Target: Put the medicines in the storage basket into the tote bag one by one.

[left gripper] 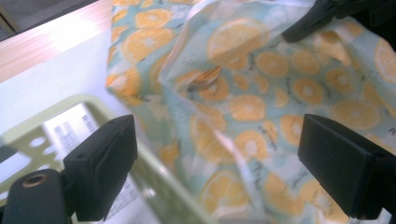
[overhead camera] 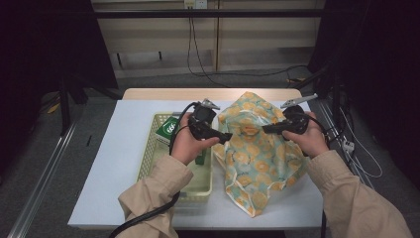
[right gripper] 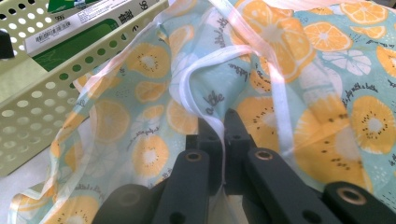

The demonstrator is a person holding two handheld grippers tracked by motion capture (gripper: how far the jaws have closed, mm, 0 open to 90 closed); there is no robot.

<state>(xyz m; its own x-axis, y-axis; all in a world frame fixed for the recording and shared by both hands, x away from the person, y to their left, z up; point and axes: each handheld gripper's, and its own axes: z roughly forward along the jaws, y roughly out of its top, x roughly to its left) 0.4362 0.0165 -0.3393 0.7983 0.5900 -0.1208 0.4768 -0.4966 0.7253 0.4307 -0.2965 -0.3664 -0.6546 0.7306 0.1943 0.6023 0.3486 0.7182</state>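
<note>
The orange-print bag [overhead camera: 255,148] lies on the white table [overhead camera: 109,168] with its long side running from 12 o'clock down to 6 o'clock, just right of the yellow basket [overhead camera: 148,158] (a green box [overhead camera: 169,130] sits inside). The right gripper [overhead camera: 267,129] is pinched tight on the bag's white edge strip [right gripper: 205,88] at the bag's 3 o'clock side. The left gripper [overhead camera: 225,137] has its jaws spread wide — nothing is in them — at the bag's 9 o'clock edge, and in the left gripper view the bag lies just past them.
</note>
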